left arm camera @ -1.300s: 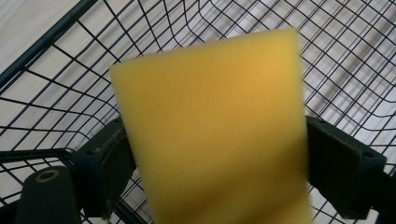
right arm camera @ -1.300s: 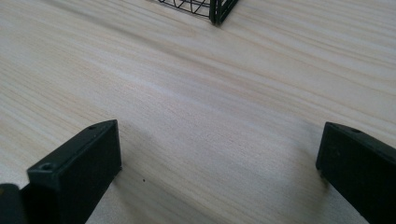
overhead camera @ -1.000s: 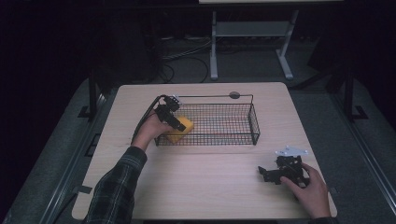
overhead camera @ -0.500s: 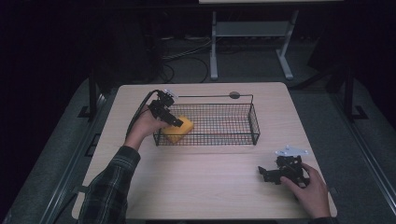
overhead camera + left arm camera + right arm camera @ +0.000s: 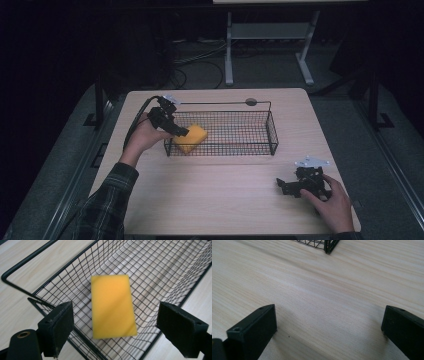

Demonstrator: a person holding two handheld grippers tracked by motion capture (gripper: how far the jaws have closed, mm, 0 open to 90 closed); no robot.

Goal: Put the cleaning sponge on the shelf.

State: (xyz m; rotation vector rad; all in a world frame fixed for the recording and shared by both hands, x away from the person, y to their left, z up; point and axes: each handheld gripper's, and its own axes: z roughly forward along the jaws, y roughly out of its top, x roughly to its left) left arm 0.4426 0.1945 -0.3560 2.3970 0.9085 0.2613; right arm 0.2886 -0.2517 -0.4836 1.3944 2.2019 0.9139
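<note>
The flat yellow sponge block (image 5: 113, 306) lies in my black wire basket (image 5: 160, 267). My left tongs (image 5: 113, 323) and right tongs (image 5: 329, 326) are wide open.

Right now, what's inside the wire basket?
One yellow sponge lies at the left end of the wire basket, below the open left gripper. The mesh floor directly under it is covered.

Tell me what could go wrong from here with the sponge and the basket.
The sponge looks blurred between the open left tongs, so it may be dropping; it could bounce or land leaning on the basket wall. The left tongs sit close over the basket's end rim and might snag the wire on pulling away, dragging the light basket. The right tongs rest well clear.
</note>
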